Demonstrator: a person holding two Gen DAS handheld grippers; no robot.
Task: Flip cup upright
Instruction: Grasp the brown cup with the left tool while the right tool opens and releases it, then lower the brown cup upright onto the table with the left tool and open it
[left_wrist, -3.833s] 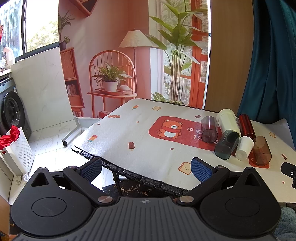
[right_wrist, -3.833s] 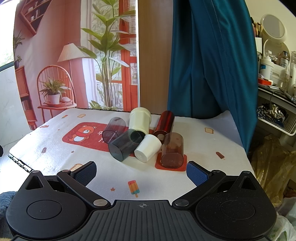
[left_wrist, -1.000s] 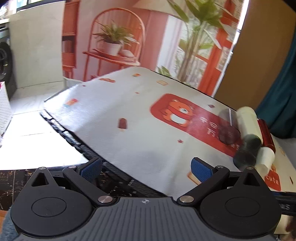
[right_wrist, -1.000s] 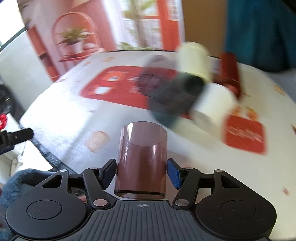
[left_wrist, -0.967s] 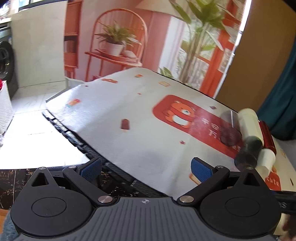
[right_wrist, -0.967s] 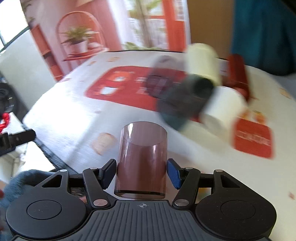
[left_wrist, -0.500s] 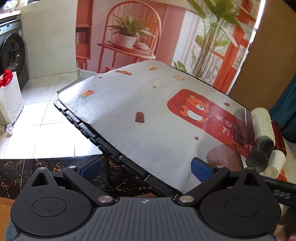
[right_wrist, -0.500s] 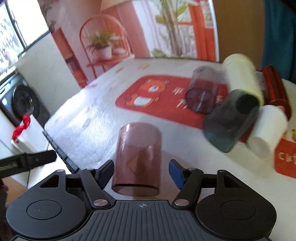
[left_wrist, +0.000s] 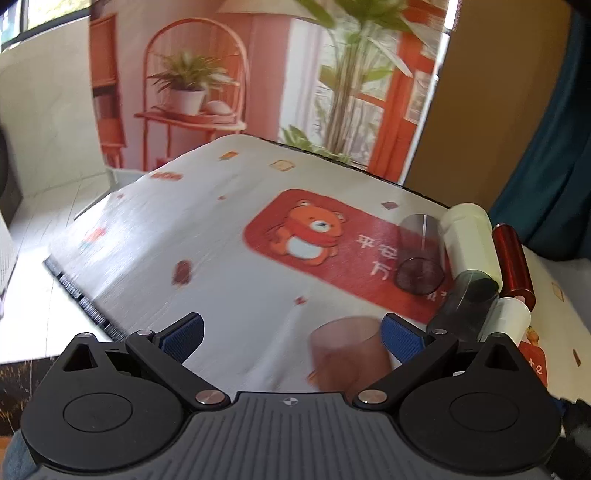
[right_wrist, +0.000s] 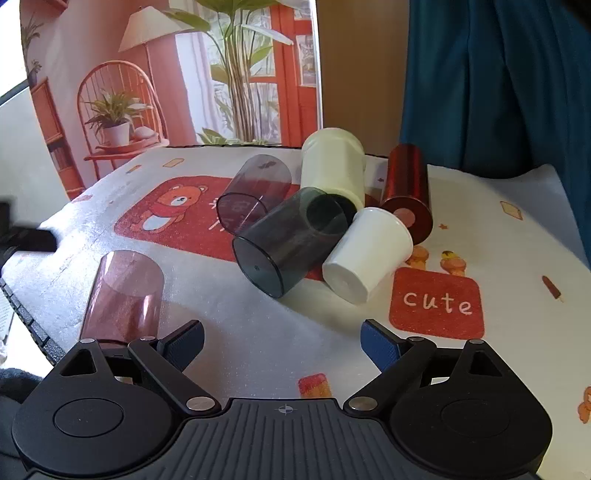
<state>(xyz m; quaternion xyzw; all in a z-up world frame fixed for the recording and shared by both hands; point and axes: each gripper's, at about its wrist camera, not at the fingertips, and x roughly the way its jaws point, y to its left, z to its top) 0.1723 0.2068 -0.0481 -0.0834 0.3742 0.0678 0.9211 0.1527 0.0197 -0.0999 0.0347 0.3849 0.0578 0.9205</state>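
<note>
1. The left gripper (left_wrist: 291, 330) hangs over the table's near left edge with its jaws spread wide, holding nothing.
2. The brown translucent cup (right_wrist: 123, 295) stands on the table (right_wrist: 258, 332) near that left edge, apart from the other cups. In the left wrist view it is blurred and sits just inside the right-hand pad (left_wrist: 400, 338); whether they touch cannot be told.
3. Which end of the cup faces up cannot be told.
4. The right gripper (right_wrist: 282, 341) has its jaws spread and empty; the cup lies just outside its left-hand finger.
5. Toward the table's far right, five cups lie tipped in a heap: a purple translucent cup (right_wrist: 255, 195), a dark smoky cup (right_wrist: 291, 240), a cream cup (right_wrist: 332, 162), a small white cup (right_wrist: 369, 254) and a red metallic cup (right_wrist: 406, 188).
6. A red "cute" patch (right_wrist: 437, 302) is printed on the tablecloth near the right edge.
</note>
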